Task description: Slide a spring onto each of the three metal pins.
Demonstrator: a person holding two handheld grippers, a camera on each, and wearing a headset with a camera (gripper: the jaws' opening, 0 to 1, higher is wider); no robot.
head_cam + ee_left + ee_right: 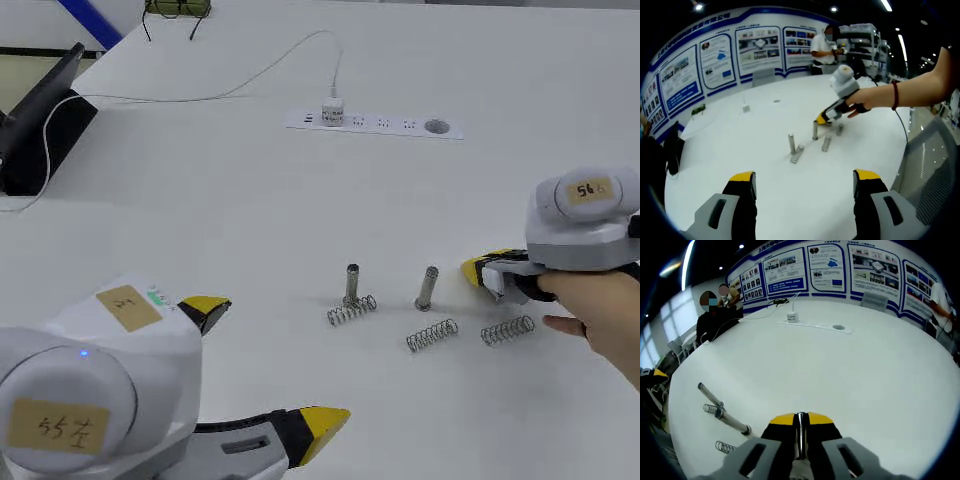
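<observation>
Toward the tabletop's (pixel 250 220) near edge, the right gripper's (pixel 480 271) jaws pinch one pin (pixel 800 432) beside two standing pins (pixel 352 283) (pixel 428 287) and three loose springs (pixel 351 310) (pixel 432 335) (pixel 507 330); the wide-open, empty left gripper (pixel 265 362) likely fetches a spring next.

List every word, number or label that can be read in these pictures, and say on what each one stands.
"56" plus a handwritten mark I cannot read: rear sticker on the left gripper.
"21", uncertain: upper sticker on the same gripper.
"56" plus a blurred mark: tan sticker on the right gripper.
Wall posters: too small to read.
Power strip: no legible text.
</observation>
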